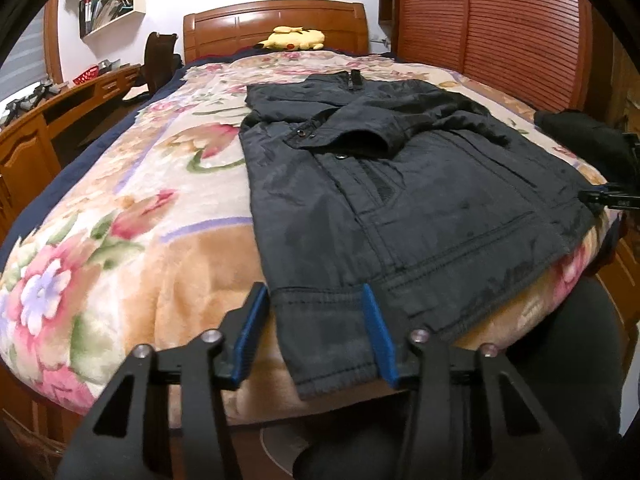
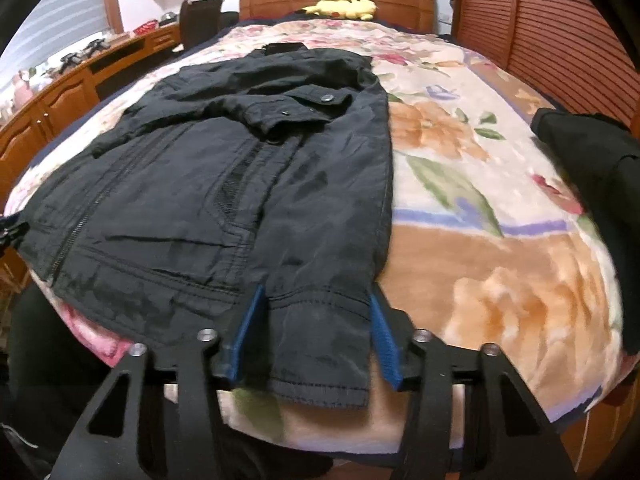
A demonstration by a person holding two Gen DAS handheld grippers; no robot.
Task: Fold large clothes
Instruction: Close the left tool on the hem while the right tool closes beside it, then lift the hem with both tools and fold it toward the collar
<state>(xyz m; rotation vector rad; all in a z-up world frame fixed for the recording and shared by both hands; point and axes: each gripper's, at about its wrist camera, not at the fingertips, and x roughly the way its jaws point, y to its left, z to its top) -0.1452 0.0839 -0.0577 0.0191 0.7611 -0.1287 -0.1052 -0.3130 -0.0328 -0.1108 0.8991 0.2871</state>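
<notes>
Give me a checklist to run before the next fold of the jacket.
1. Left gripper open, fingers either side of the near hem corner: ok.
2. Right gripper open, fingers either side of the other hem corner: ok.
3. Jacket lying flat on the blanket, collar toward the headboard: ok.
4. Sleeve folded across the chest, not dangling: ok.
5. Hem pinched between the pads: not ok, both sets of jaws still apart.
6. Fold path toward the collar free of the plush toy and dark bundle: ok.
</notes>
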